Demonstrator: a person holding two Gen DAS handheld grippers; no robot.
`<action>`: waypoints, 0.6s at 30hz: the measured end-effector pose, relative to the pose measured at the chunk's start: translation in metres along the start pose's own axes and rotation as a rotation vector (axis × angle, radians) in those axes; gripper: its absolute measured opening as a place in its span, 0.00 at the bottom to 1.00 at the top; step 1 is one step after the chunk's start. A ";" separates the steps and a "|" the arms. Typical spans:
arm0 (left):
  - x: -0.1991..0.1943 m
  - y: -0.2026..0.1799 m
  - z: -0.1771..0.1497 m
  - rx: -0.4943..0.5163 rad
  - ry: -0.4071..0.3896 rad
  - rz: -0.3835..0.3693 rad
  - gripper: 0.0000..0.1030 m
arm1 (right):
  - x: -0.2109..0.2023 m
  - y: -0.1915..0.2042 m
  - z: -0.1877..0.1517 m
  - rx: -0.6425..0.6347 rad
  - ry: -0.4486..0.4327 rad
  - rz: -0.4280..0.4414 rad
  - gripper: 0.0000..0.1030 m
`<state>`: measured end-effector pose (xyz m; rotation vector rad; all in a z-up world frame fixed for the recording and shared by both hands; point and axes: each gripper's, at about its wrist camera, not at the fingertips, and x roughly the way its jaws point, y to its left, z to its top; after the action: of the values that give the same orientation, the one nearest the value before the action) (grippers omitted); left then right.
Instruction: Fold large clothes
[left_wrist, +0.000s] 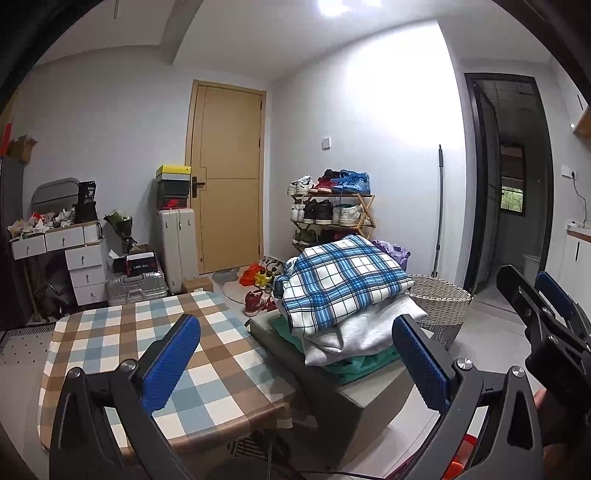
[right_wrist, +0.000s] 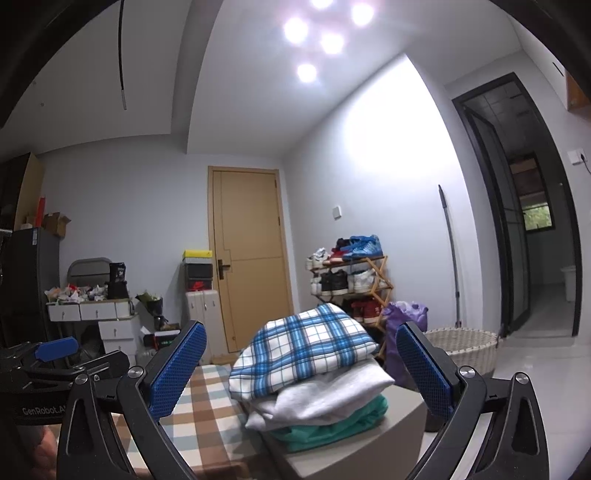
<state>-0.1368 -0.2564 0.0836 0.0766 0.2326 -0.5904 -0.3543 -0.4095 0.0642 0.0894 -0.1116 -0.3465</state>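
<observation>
A: Where's the stack (right_wrist: 310, 373) vs. the grippers?

B: On the grey stool (right_wrist: 354, 446), ahead of both. Plaid top (left_wrist: 343, 277), grey, green under. Dead centre between the right gripper (right_wrist: 301, 373) pads; for the left gripper (left_wrist: 295, 365) it sits ahead-right.

A: Jaws?

B: Both spread wide, holding nothing.

A: Nearer one?

B: Right, prob. Stack's long side runs left-right; checked table (left_wrist: 122, 332) lies to its left, bare.

A blue-and-white plaid garment (left_wrist: 343, 280) tops grey (left_wrist: 369, 332) and green (left_wrist: 354, 365) ones beside a brown-blue-white checked tablecloth (left_wrist: 110, 332).
</observation>
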 end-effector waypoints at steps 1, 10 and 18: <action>0.000 -0.001 0.000 0.001 0.000 -0.001 0.98 | 0.000 0.000 0.000 0.001 0.001 0.001 1.00; 0.002 -0.001 0.000 -0.001 0.007 -0.003 0.98 | 0.000 0.000 0.000 0.007 0.006 0.008 1.00; 0.001 -0.005 -0.001 0.009 0.006 -0.006 0.98 | 0.000 0.001 -0.002 0.003 0.003 0.011 1.00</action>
<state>-0.1390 -0.2606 0.0825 0.0862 0.2366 -0.5977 -0.3541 -0.4087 0.0625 0.0926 -0.1092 -0.3349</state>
